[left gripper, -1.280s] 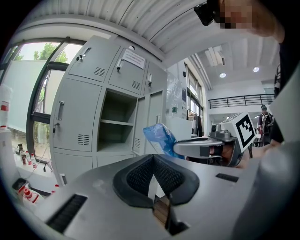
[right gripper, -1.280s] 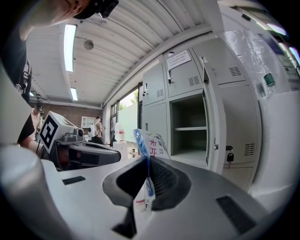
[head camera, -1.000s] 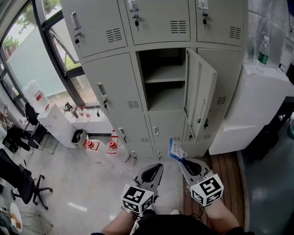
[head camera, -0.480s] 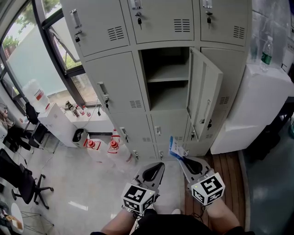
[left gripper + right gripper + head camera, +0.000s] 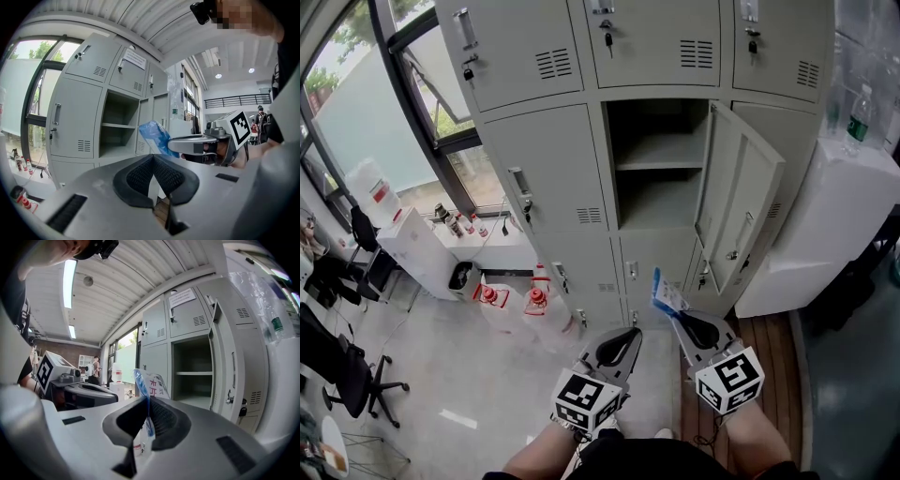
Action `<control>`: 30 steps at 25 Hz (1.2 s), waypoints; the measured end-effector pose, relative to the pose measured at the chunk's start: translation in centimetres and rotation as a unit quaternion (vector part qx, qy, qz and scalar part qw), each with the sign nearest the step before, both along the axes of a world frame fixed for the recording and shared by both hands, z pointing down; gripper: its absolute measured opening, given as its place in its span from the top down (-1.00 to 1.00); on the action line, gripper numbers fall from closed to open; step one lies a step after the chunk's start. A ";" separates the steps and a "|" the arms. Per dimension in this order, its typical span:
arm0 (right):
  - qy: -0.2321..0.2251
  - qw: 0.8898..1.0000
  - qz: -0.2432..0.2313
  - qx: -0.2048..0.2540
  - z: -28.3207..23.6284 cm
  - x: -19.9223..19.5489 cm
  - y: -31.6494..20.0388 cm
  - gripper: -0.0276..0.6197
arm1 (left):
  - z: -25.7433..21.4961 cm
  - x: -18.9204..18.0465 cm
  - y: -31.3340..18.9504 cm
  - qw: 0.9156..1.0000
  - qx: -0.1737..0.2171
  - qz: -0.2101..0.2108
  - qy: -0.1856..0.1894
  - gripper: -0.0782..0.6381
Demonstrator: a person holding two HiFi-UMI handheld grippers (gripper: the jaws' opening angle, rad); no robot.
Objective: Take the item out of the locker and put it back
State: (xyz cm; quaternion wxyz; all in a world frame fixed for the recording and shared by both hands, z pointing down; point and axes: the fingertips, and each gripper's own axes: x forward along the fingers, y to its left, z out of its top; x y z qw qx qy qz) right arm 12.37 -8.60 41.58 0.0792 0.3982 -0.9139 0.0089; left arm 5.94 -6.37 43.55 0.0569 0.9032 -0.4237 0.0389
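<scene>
The grey locker has one open compartment [image 5: 661, 164] with a bare shelf; its door [image 5: 741, 225] swings out to the right. My right gripper [image 5: 677, 317] is low in front of it, shut on a blue-and-white plastic packet [image 5: 666, 295] that sticks up past the jaws. In the right gripper view the packet [image 5: 149, 380] is pinched between the pads, with the open compartment [image 5: 194, 373] ahead. My left gripper [image 5: 628, 339] hangs beside it, shut with nothing in it. The left gripper view shows the packet [image 5: 154, 135] to the right, and the compartment [image 5: 115, 126].
A white cabinet [image 5: 839, 216] stands right of the locker with a water bottle [image 5: 860, 112] on top. Red-capped jugs [image 5: 534, 300] sit on the floor at the locker's foot. A window and a low white unit [image 5: 417, 253] are on the left, an office chair [image 5: 347, 375] further out.
The locker has slid right and slightly down in the head view. Both grippers have shifted a little right. The right gripper still holds the packet.
</scene>
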 end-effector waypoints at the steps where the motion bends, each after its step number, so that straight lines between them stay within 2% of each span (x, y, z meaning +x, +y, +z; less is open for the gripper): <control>1: 0.003 1.000 0.002 0.002 -0.2 -0.3 -0.4 0.70 | -0.1 -0.3 -0.3 1.000 0.001 0.002 0.001 0.74; 18: 0.068 0.995 0.050 0.051 -3.5 -6.0 -8.7 0.70 | -3.0 -5.2 -7.4 0.997 0.034 0.063 0.010 0.74; 30: 0.149 0.979 0.108 0.090 -6.3 -8.0 -14.3 0.70 | -3.5 -8.6 -10.6 0.993 0.031 0.114 0.024 0.74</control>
